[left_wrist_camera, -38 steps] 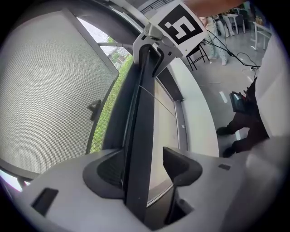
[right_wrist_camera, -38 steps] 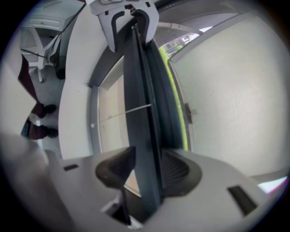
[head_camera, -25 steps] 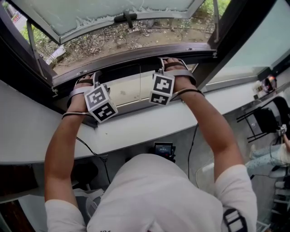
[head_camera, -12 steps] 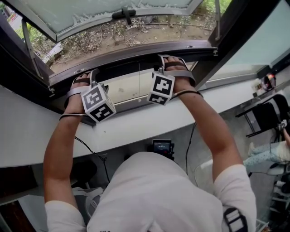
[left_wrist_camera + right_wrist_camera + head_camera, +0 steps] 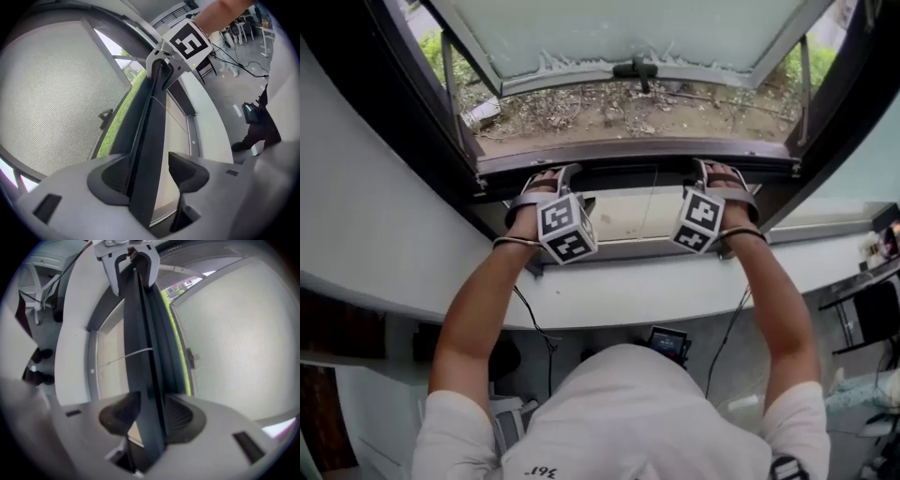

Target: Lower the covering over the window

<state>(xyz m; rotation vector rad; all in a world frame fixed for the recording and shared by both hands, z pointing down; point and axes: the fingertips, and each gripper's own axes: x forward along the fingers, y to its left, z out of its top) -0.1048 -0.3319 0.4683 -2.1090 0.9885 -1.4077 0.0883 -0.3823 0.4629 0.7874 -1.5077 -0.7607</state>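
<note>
- The bar (image 5: pixel 647 175) lies low along the window's bottom frame (image 5: pixel 637 150), just above the white sill (image 5: pixel 675 281).
- The left gripper (image 5: pixel 150 173) straddles the bar toward its left end. Its jaws are apart, with one pad against the bar and a gap at the other.
- The right gripper (image 5: pixel 150 416) is closing on the bar toward its right end, both pads touching it.
- The sash (image 5: pixel 628 33) stands swung outward over the ground (image 5: pixel 609 112).

The head view's top edge cuts off the open window sash (image 5: pixel 656 33).
</note>
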